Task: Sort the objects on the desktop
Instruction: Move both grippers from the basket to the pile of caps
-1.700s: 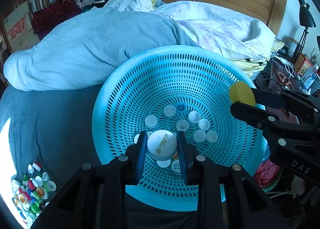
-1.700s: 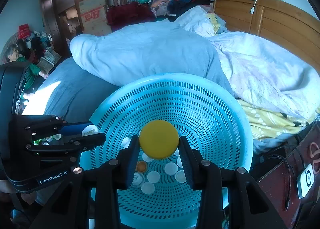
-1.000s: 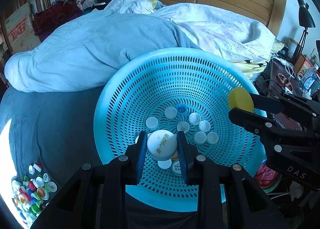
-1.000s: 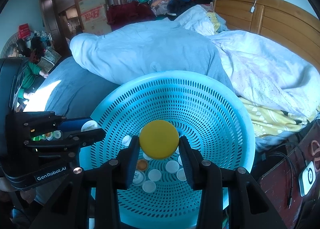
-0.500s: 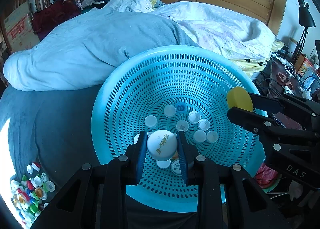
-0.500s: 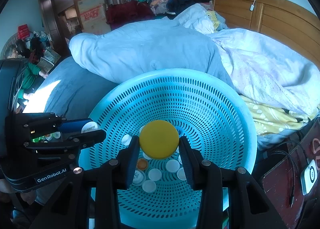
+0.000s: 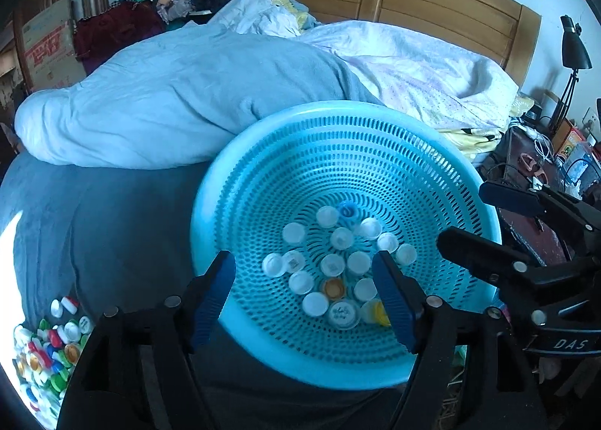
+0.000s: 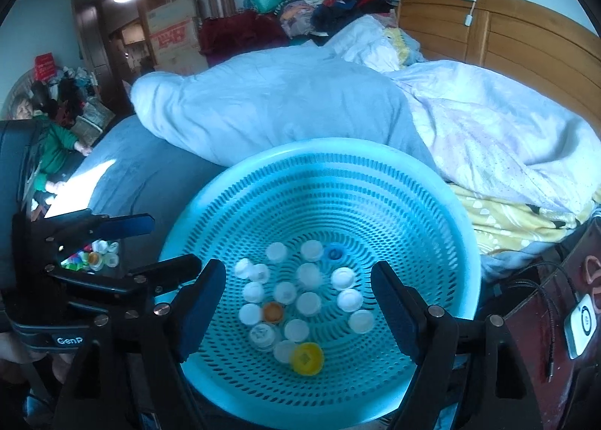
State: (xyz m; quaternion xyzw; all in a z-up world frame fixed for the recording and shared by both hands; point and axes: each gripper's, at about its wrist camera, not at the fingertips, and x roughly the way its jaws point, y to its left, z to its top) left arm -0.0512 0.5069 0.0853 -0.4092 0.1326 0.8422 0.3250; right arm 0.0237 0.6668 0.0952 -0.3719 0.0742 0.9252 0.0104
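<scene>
A blue perforated basket sits on the bed and holds several bottle caps, mostly white. A yellow cap lies near the front of the basket, beside a large white printed cap and an orange cap. My left gripper is open and empty above the basket's front. My right gripper is open and empty above the basket too, and shows at the right in the left wrist view.
A heap of mixed coloured caps lies on the grey sheet at lower left. Rolled quilts lie behind the basket, with a wooden headboard beyond. A dark nightstand with cables stands at the right.
Both grippers have opened. The white cap left my left gripper and the yellow cap left my right gripper; both now lie in the basket.
</scene>
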